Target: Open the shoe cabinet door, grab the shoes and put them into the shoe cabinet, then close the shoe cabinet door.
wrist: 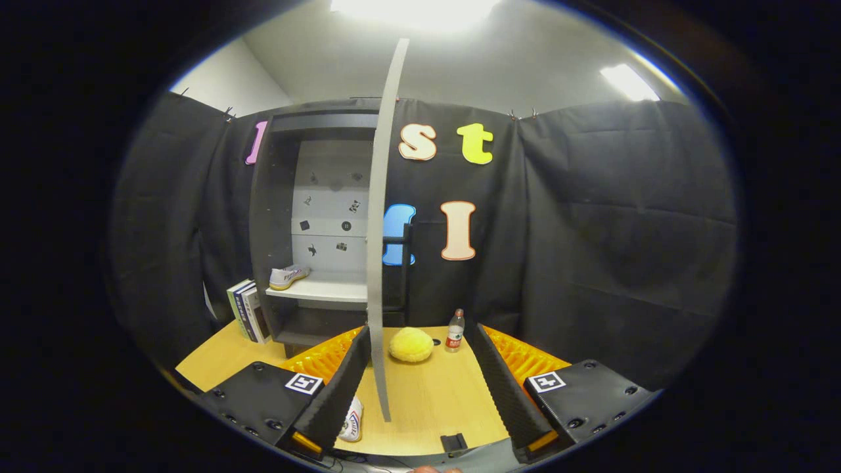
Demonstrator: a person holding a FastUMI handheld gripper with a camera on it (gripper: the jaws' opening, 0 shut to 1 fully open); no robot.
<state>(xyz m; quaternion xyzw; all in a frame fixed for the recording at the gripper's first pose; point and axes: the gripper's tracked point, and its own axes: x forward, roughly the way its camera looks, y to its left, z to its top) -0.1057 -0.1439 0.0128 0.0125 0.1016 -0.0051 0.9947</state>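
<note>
The gripper [420, 368] is spread wide, pinching nothing; the door [380, 263], edge-on, rises between its fingers nearer the left one. A shoe [352, 420] on the table [433, 401] is half hidden behind the left finger. Beyond lie a yellow lump [411, 345], hard to identify, and a bottle [454, 331]. Another shoe [288, 276] sits on the cabinet [309, 230] shelf, books [248, 311] beside.

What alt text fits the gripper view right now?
The cabinet door stands open, edge-on between the open gripper's fingers. One shoe sits on the cabinet shelf; another shoe lies on the table by the left finger.
</note>
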